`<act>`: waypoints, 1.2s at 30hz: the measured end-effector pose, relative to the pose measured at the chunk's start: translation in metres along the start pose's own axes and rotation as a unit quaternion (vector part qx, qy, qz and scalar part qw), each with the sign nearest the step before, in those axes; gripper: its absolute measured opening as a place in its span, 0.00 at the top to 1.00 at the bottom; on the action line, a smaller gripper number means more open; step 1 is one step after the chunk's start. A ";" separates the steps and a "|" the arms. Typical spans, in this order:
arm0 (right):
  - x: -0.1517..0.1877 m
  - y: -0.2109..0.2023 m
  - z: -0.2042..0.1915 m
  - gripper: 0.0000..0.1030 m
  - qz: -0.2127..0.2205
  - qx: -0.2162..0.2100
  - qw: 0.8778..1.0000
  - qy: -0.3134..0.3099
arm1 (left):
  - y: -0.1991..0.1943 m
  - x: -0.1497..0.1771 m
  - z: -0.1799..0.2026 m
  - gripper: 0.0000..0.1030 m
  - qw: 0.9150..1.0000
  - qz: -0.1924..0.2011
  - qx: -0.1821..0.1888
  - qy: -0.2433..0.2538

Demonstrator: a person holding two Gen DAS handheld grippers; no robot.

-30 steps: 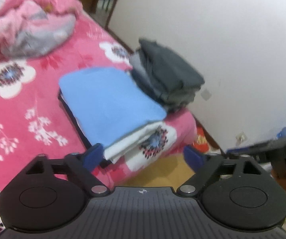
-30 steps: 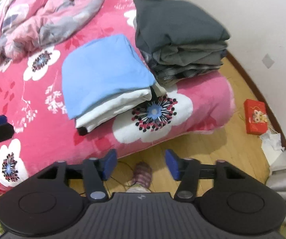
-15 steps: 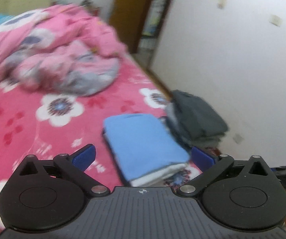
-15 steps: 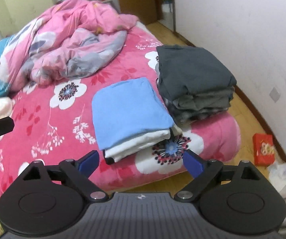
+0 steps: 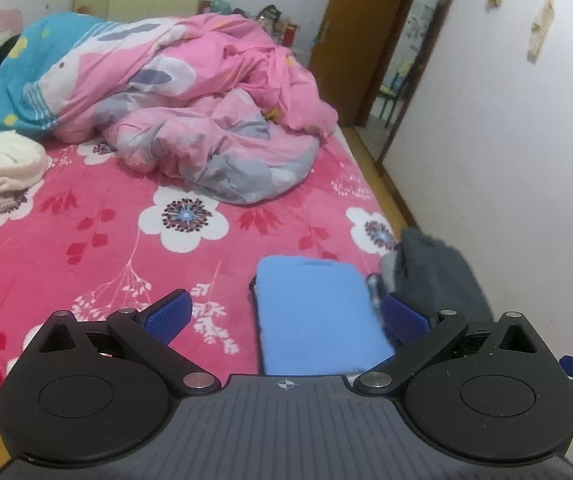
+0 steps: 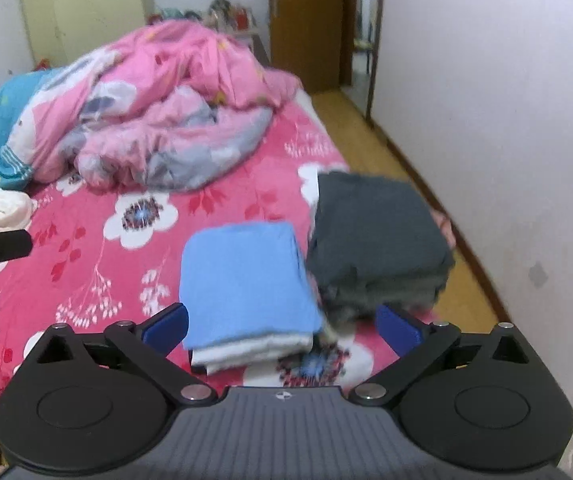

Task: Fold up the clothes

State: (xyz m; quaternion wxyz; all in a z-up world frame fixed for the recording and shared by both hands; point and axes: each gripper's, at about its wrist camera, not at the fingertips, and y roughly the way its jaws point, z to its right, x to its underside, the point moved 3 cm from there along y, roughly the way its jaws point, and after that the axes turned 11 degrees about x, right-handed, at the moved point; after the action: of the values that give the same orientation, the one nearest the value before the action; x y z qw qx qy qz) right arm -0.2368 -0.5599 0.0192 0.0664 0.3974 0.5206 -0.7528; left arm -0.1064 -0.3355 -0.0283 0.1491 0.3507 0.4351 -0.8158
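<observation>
Flanking the blue folded stack (image 6: 246, 280), bare pink bedsheet (image 6: 86, 280) spreads leftward.

**Room tour, minus the laundry**

So the bed (image 5: 98, 240) has this loud hot-pink sheet with big white flowers and little white sprigs all over it. Dumped at the far end is a crumpled pink duvet (image 5: 206, 120) with grey and white patches, and a bright blue part with stripes and yellow dots on its left side. Behind the bed is a pale yellow-green wardrobe (image 6: 82, 8), plus a cluttered shelf (image 6: 226, 8) too blurry to read. A brown wooden door (image 6: 306, 24) stands open in the far corner beside a plain white wall (image 6: 506, 120). Wooden floor (image 6: 370, 148) runs between bed and wall.
</observation>
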 end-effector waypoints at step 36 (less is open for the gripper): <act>0.025 -0.020 -0.044 0.00 -0.038 0.028 0.998 -0.042 | -0.016 0.037 0.010 0.00 0.991 -0.093 -0.090 0.028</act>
State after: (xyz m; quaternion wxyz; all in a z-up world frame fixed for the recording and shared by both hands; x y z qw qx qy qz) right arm -0.2406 -0.5065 0.0110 0.0489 0.3469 0.5111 -0.7849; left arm -0.1455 -0.3326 -0.0408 0.0917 0.3167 0.5414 -0.7735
